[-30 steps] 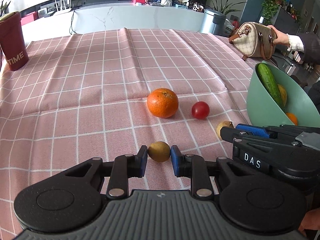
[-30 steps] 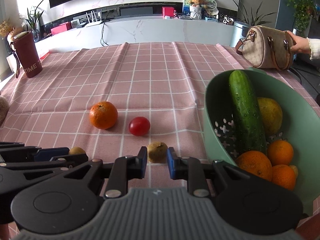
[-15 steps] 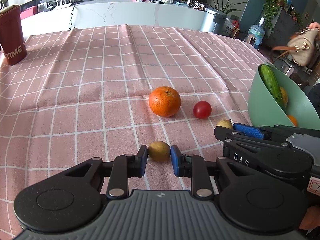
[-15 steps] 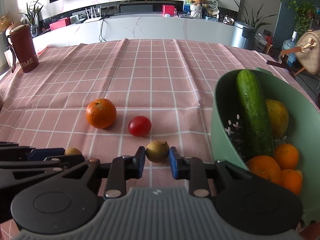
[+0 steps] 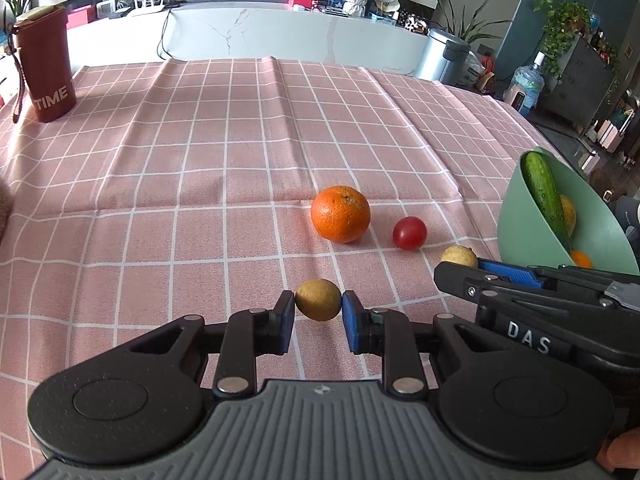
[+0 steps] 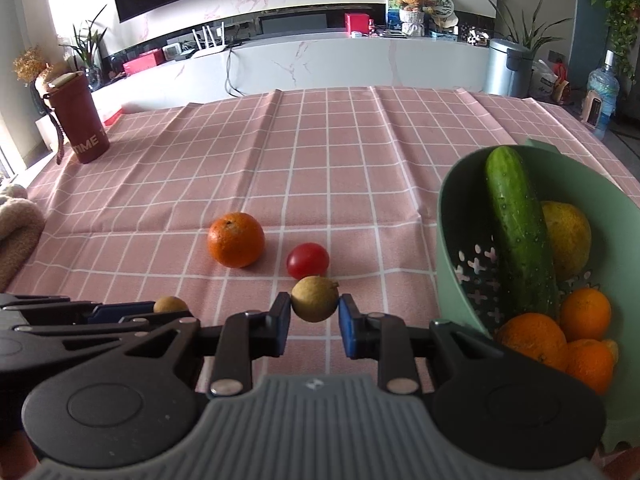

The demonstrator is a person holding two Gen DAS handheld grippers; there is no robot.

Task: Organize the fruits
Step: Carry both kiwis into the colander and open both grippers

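My left gripper is shut on a small tan round fruit, held just over the pink checked cloth. My right gripper is shut on a second small tan fruit, which hangs in front of the red tomato. An orange lies to the tomato's left. In the left wrist view the orange and tomato lie beyond my fingers, and the right gripper shows at the right with its fruit. The green bowl stands at the right.
The bowl holds a cucumber, a yellow fruit and several oranges. A dark red cup stands at the cloth's far left. A beige cloth bundle lies at the left edge. A white counter runs behind the table.
The person's hand with the handbag at the far right has left the view. Both views have tipped up a little. The right gripper's fruit now overlaps the tomato's lower edge.
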